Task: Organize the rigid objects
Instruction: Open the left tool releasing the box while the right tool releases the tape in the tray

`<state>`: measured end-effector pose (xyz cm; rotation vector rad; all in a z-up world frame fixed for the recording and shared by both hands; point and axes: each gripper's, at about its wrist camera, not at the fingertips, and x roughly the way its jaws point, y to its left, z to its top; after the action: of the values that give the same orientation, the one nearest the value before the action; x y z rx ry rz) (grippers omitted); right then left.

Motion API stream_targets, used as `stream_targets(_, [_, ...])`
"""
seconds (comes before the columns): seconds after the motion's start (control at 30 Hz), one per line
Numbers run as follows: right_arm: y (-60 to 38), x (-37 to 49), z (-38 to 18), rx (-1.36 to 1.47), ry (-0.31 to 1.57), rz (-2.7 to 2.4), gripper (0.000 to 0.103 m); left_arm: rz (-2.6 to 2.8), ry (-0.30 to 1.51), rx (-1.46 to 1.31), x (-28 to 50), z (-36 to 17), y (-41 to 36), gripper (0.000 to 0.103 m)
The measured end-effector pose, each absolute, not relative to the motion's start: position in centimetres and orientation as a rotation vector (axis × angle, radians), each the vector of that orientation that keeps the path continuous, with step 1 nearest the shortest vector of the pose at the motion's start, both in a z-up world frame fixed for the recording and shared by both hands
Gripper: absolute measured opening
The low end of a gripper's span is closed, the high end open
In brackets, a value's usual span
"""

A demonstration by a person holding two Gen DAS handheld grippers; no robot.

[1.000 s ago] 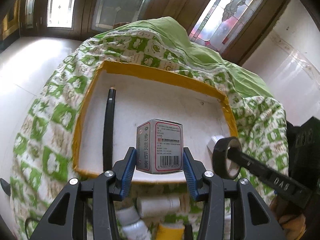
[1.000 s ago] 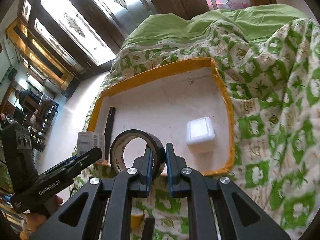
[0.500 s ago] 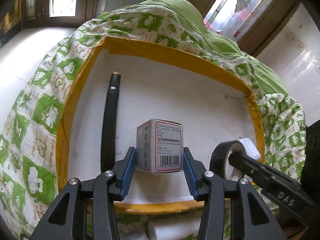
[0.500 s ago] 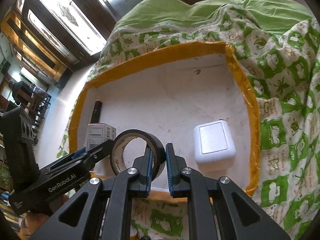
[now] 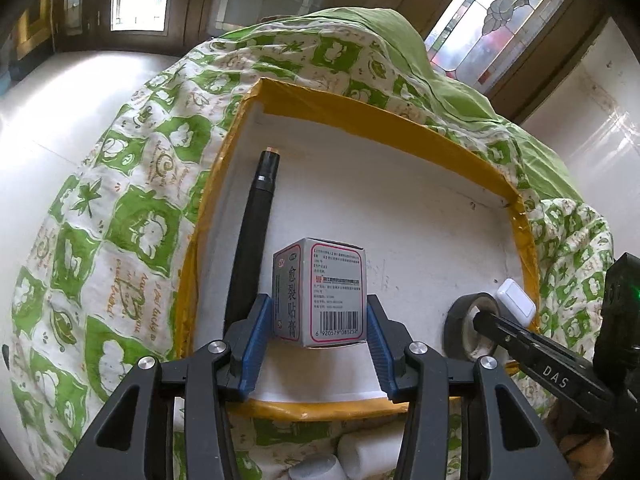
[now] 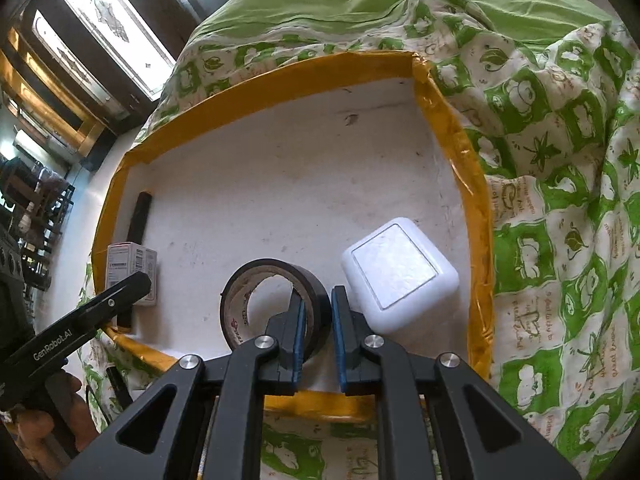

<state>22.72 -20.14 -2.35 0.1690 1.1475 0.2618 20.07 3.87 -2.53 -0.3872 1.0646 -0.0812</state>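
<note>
inside a shallow white tray (image 5: 420, 160) with a yellow taped rim, resting on a green and white patterned blanket (image 5: 132, 216), we see both our handheld grippers reaching down at once. the left gripper (image 5: 319, 330) is clenched on a small silver medicine box (image 5: 320, 292) printed with red borders, chinese characters and a barcode; its blue pads press the box's left and right sides, and the box stands upright near the tray's near left corner. whether the box's base touches the tray floor, we cannot tell. just left of the box a long black pen-like stick (image 5: 252, 236) lies along the tray's left wall, its tip pointing to the far side.

the right gripper (image 6: 318, 334) is pinched tight on the wall of a black roll of tape (image 6: 276, 300), one finger inside the ring and one outside. the roll stands on edge near the tray's near rim, right of the box. just right of the roll, close to the tray's right wall, sits a white rounded square container (image 6: 400, 272) with a flat lid. the roll and the container look very close, though we cannot tell if they touch.

outside the tray's near rim, white cylinder-shaped items (image 5: 360, 452) lie on the blanket.
</note>
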Motion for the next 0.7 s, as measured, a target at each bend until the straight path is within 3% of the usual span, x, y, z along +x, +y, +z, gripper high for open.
stream_targets(0.2, [-20.4, 22.3, -2.2, 0.187, 1.138, 0.279, 0.019, -0.094, 1.064, -0.395, 19.5, -2.3, 3.3, 0.056])
stream_targets(0.43, [-21.3, 20.1, 0.4, 0.253, 1.059, 0.301, 0.034, -0.125, 1.018, -0.439, 16.2, 0.1, 3.7, 0.065])
stream_targets(0.7, [-22.5, 15.0, 1.3, 0.314, 1.047, 0.319, 0.049, -0.072, 0.98, -0.482, 8.0, 0.7, 5.5, 0.065])
